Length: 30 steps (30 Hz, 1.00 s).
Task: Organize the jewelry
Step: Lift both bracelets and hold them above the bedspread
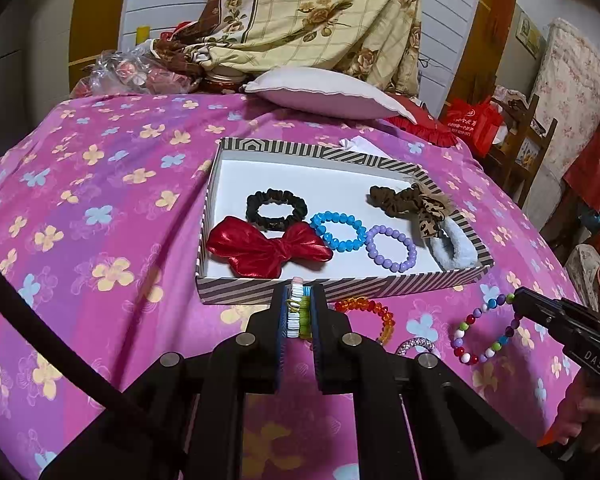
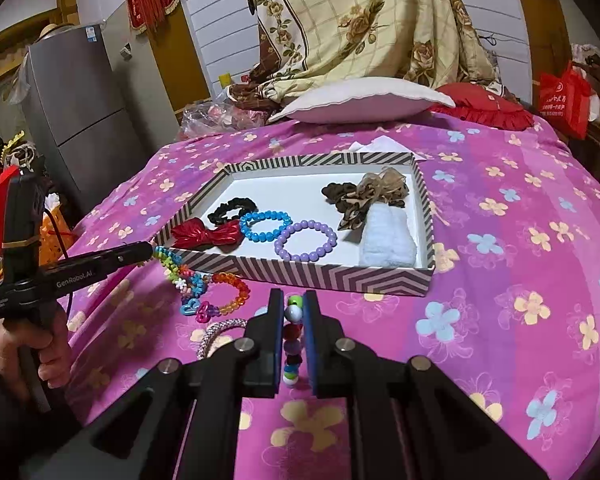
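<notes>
Both tongs are clamped on a piece each. The left gripper (image 1: 298, 312) is closed on a chain of small bright charms (image 2: 184, 276) hanging at the near left corner of the striped box (image 1: 340, 286). The right gripper (image 2: 293, 340) is closed on a multicoloured bead bracelet (image 1: 486, 330), held above the bedspread (image 1: 100, 200) before the box's near edge. The box lies straight ahead of both, its long axis crosswise; the left gripper is judged nearer.
</notes>
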{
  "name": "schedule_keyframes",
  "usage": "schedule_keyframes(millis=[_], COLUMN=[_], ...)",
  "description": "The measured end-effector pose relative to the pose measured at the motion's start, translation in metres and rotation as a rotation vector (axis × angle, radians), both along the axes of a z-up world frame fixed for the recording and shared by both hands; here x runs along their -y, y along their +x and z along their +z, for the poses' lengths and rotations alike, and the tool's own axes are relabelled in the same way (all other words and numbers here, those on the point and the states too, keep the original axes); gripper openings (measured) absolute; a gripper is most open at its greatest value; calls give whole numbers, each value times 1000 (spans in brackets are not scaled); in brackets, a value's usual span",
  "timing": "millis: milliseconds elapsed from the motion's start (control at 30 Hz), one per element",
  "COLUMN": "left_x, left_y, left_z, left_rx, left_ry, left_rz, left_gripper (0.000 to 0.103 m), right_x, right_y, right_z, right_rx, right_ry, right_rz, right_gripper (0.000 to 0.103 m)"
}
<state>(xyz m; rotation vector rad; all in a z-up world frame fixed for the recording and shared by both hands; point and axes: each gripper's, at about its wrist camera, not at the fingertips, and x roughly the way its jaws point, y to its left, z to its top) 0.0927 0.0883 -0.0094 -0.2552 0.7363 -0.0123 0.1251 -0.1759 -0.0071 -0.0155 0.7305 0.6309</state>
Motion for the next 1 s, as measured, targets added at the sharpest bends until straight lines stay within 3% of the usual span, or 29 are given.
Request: schedule_keyframes(millis=[1000], left_x=[-1], left_y=[1], left_z=[-5], left_rx=[-19], left_ry=[10], left_rz=[-3], left_gripper=[0], right_x=[-3], right_y=[-3], right_z=[-3], right_rx=[-7], right_ry=[-22], right_rz=[7], right_gripper=[9])
